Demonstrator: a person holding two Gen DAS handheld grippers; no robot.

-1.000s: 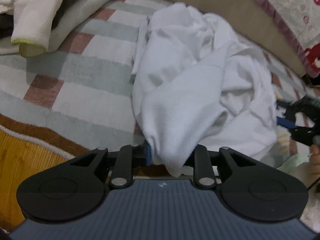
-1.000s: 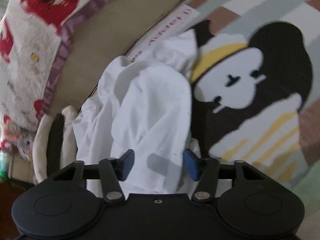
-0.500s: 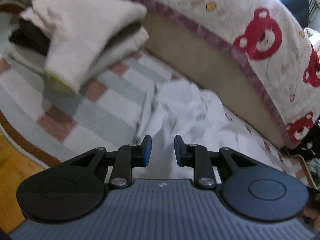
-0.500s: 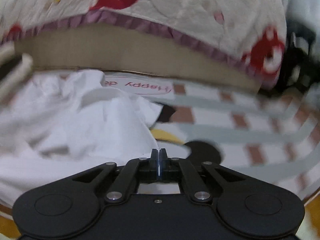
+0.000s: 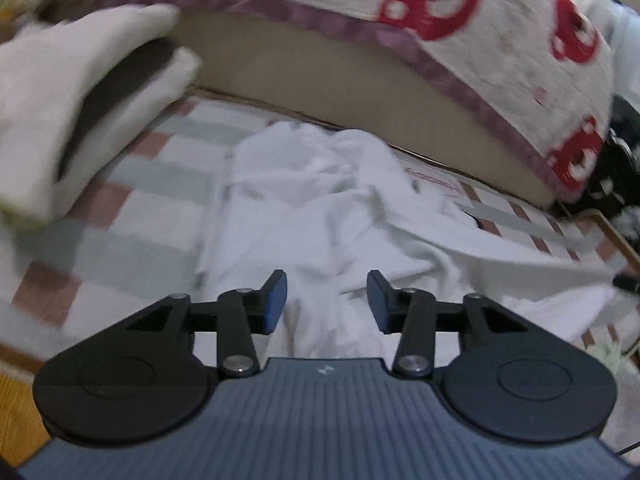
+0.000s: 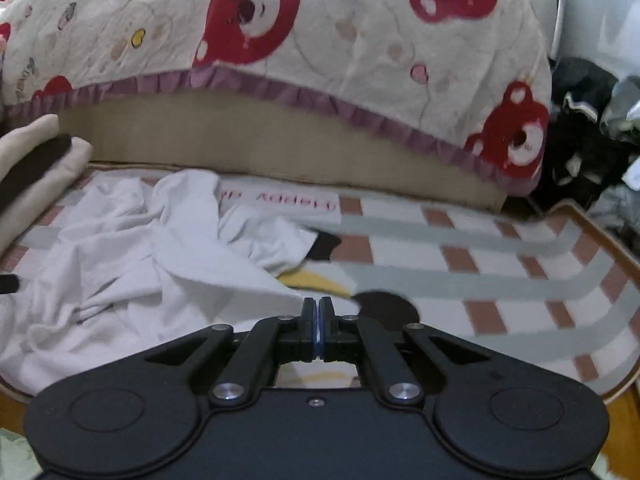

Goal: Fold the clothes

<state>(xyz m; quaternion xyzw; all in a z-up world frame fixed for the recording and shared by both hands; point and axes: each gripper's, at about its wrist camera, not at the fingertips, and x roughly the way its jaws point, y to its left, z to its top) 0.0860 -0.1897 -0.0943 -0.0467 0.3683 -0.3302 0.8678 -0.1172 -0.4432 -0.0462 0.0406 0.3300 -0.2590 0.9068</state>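
Lying crumpled across the middle of the frame on the striped rug [image 5: 132,216]: white garment [image 5: 320,216], just below the bed's bear-print quilt [image 5: 500,40]. Left gripper [image 5: 326,300] spread wide above the cloth, clasping nothing. Right gripper [image 6: 319,322] pressed closed at lower centre, apparently pinching the garment's edge, though unclear. Folded pile [image 5: 72,108] at upper left.

Both tools are matte black with round side discs and silver pivot screws; the left gripper [image 5: 326,300] has blue pads and a ribbed grey-blue body, the right gripper [image 6: 319,330] a thin blue pad edge.
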